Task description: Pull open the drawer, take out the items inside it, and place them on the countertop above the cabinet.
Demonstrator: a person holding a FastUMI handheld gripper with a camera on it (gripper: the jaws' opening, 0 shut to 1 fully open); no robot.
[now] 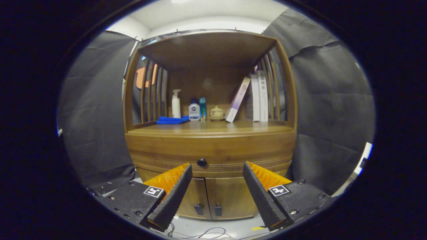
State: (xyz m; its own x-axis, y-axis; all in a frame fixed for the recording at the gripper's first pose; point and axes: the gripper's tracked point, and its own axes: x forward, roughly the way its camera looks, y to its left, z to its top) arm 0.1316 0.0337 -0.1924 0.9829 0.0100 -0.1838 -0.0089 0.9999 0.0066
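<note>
Fingers of the gripper [217,166] stand wide apart with nothing between them, held short of the cabinet front. Just beyond them, in the gap and nearer the left finger, sits the small dark round knob [201,162] of the closed wooden drawer [213,151], whose curved, grooved front spans the cabinet. Whatever lies inside the drawer is hidden. Below the drawer, between the fingers, two wooden cabinet doors [213,198] meet at a centre seam, each with a small dark handle. Thin cables [200,232] trail over the pale floor under the doors.

Above the drawer runs the wooden countertop [210,127], roofed by a slatted wooden shelf frame [206,50]. On it, from the left, lie a folded blue cloth [172,120], a white pump bottle [175,103], a short white bottle with a dark cap [194,110], a slim teal bottle [202,108], and what looks like a small lidded ceramic pot [217,113], too small to tell for sure. To the right a pale book [237,99] leans against several upright white books [260,96].
</note>
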